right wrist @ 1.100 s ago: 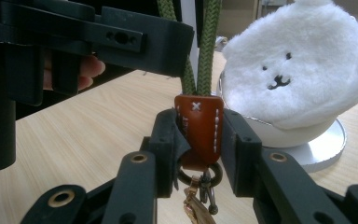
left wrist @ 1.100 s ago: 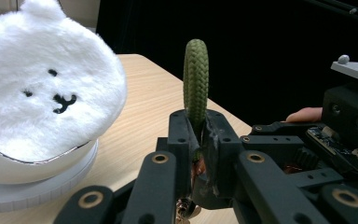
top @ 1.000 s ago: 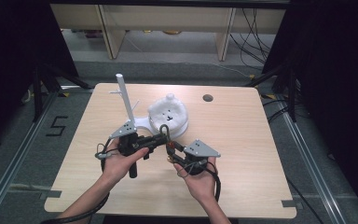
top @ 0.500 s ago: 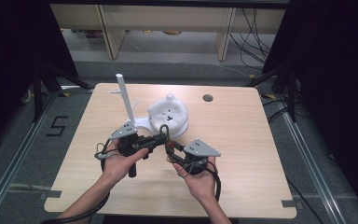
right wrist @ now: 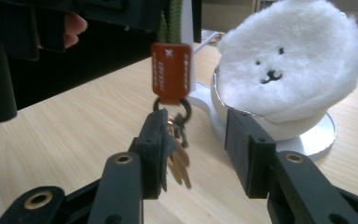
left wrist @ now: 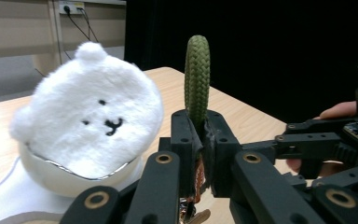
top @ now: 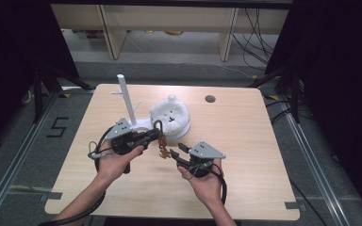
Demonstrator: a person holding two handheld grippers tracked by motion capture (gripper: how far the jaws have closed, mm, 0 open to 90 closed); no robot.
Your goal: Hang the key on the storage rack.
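Observation:
My left gripper (top: 156, 134) (left wrist: 198, 140) is shut on the green rope loop (left wrist: 197, 79) of a keychain (top: 162, 149). From the loop hang a brown leather tag (right wrist: 171, 79) and several keys (right wrist: 179, 158). My right gripper (top: 178, 153) (right wrist: 198, 140) sits just right of the keychain. Its jaws have just been opening. The keys dangle between them, close to one pad, without being pressed. Behind stands a white fluffy bear face (top: 170, 117) (left wrist: 88, 126) (right wrist: 289, 65) on a white base.
A white post (top: 126, 99) with short pegs rises from the white base, left of the bear. The wooden table (top: 245, 155) has a round hole (top: 210, 99) near its far edge. Shelving and cables lie beyond the table.
The right gripper's jaws stand wider apart than before, and the keys now hang loose between them. Both hands have stayed almost where they were.

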